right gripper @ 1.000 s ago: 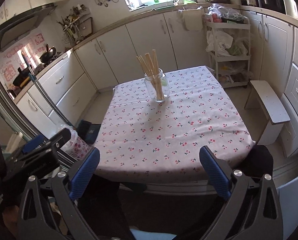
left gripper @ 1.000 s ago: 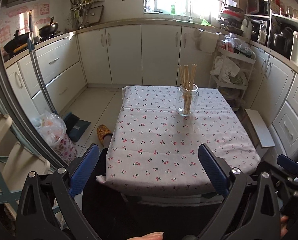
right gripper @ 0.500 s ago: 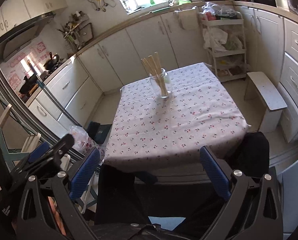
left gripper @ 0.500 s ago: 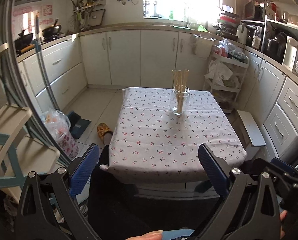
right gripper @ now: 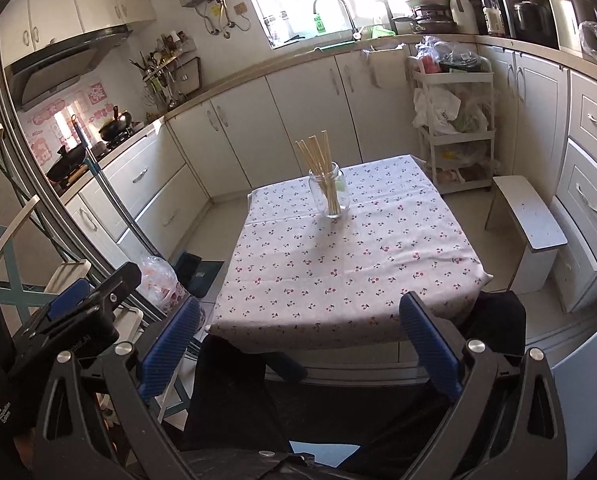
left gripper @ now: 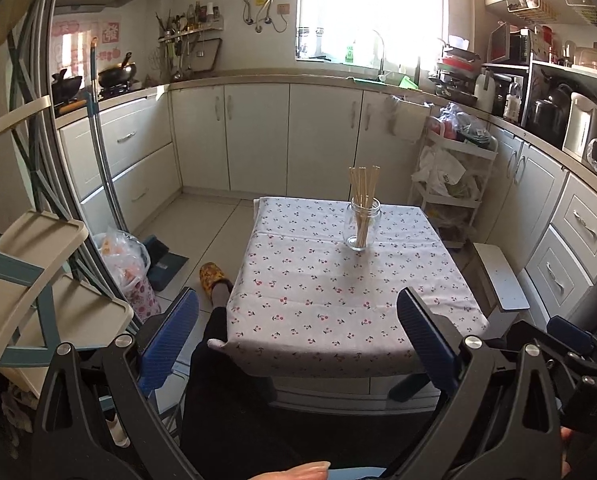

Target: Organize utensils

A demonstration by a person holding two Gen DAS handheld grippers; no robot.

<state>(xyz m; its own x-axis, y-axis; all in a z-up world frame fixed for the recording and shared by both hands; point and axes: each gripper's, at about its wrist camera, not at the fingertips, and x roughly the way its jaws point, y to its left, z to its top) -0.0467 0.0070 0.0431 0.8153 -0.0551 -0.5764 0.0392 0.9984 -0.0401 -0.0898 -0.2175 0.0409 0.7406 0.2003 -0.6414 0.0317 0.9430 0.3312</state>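
Observation:
A clear glass jar (left gripper: 362,226) (right gripper: 330,195) holds several wooden chopsticks (left gripper: 363,188) (right gripper: 319,162) upright. It stands on the far half of a table with a cherry-print cloth (left gripper: 318,300) (right gripper: 338,264). My left gripper (left gripper: 298,320) is open and empty, held back from the table's near edge. My right gripper (right gripper: 298,324) is open and empty, also back from the near edge. The left gripper's body shows at the lower left of the right wrist view (right gripper: 78,316).
A white stool (left gripper: 500,280) (right gripper: 530,224) stands right of the table. A plastic bag (left gripper: 124,256) and a dustpan (left gripper: 164,260) lie on the floor at left. A slippered foot (left gripper: 214,280) rests by the table's left side. White cabinets and a trolley (left gripper: 450,184) line the walls.
Both grippers have pulled back and risen away from the table, so the table and jar look smaller and farther. Both jaws have stayed open and empty.

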